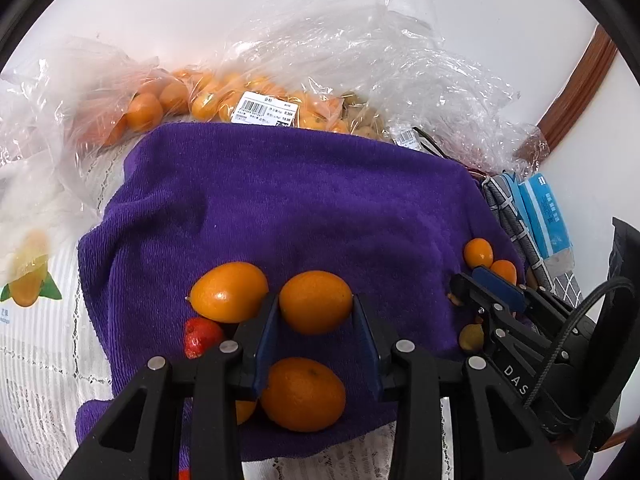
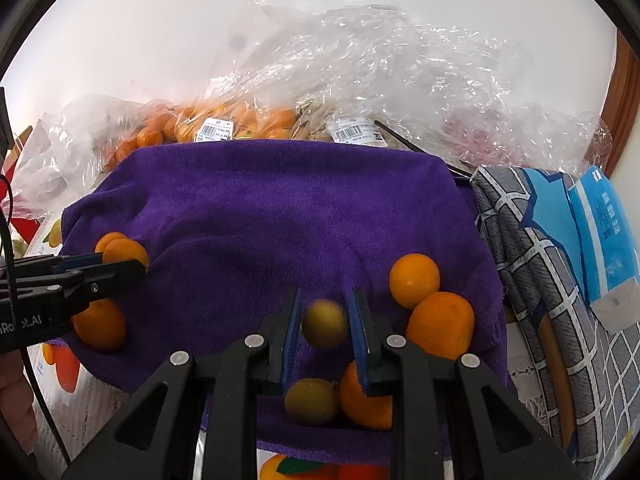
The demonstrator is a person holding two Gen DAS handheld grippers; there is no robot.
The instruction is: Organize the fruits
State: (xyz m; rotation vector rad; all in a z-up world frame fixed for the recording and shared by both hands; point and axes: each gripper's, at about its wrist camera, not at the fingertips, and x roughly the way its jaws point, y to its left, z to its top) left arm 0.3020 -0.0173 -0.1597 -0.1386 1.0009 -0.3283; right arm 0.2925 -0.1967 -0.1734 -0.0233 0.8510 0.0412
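A purple towel (image 1: 304, 200) (image 2: 260, 208) covers the table. My left gripper (image 1: 316, 312) is shut on an orange kumquat (image 1: 316, 302) just above the towel. Another kumquat (image 1: 229, 292) lies to its left, a larger one (image 1: 302, 394) under the jaws, a small red fruit (image 1: 202, 336) beside them. My right gripper (image 2: 324, 316) holds a blurred yellow-green fruit (image 2: 324, 322) between its pads. Another yellow-green fruit (image 2: 312, 400) and an orange one (image 2: 362, 400) lie below it. Two orange kumquats (image 2: 414, 280) (image 2: 440, 326) lie to its right.
Clear plastic bags of oranges (image 1: 168, 100) (image 2: 240, 120) with price labels sit behind the towel. A grey checked cloth (image 2: 532, 240) and a blue tissue pack (image 2: 604, 220) lie to the right. A fruit-printed box (image 1: 28, 280) is at the left.
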